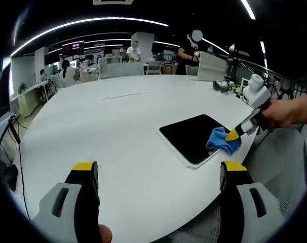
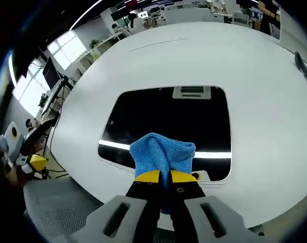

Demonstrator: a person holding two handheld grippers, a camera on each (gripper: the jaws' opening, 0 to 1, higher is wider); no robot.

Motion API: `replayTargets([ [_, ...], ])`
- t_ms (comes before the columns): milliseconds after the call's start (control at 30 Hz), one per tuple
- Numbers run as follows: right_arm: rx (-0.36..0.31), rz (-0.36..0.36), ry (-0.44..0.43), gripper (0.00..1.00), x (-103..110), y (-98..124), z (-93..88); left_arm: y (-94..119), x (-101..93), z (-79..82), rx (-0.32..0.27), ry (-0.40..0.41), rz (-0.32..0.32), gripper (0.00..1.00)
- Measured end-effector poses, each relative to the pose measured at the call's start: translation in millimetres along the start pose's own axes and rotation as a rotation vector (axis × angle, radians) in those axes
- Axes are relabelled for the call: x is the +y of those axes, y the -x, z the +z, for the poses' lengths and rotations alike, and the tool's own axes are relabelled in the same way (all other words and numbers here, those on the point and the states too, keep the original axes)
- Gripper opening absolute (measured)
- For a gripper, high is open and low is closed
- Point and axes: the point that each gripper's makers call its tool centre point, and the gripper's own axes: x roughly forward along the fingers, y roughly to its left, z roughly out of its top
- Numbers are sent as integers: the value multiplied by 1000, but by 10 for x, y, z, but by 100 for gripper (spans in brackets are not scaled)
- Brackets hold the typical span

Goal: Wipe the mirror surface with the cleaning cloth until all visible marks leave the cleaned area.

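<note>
From where the left hand-held gripper [image 1: 158,174] hangs, jaws spread wide with nothing between them, the white bench [image 1: 118,126] stretches ahead and the mirror [image 1: 194,136] lies flat on it, ahead and to the right, near the bench's edge. Further right, the right hand-held gripper [image 1: 233,135] reaches in from a person's hand [image 1: 285,112], clearly the nearer of the two. In the right gripper view, that right hand-held gripper [image 2: 166,176] is clamped on the bunched blue cleaning cloth [image 2: 161,152], pressed at the mirror's near edge, so the dark glass [image 2: 168,116] runs straight ahead and spreads widest from side to side. The wipe, I judge, calls for pushing forward and sweeping sideways across it.
</note>
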Motion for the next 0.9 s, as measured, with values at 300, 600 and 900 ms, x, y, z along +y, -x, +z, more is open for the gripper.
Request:
replayTargets([
  [300,7,9,-3,0,-31,10,12,26,7,73,-20,26,14,99],
  [600,15,15,-25,0,-127,39,1,40,8,67,-27,30,9,99],
  [900,12,-6,-33,0,-358,122,-12,0,-23,67,-15,27,-7,99],
])
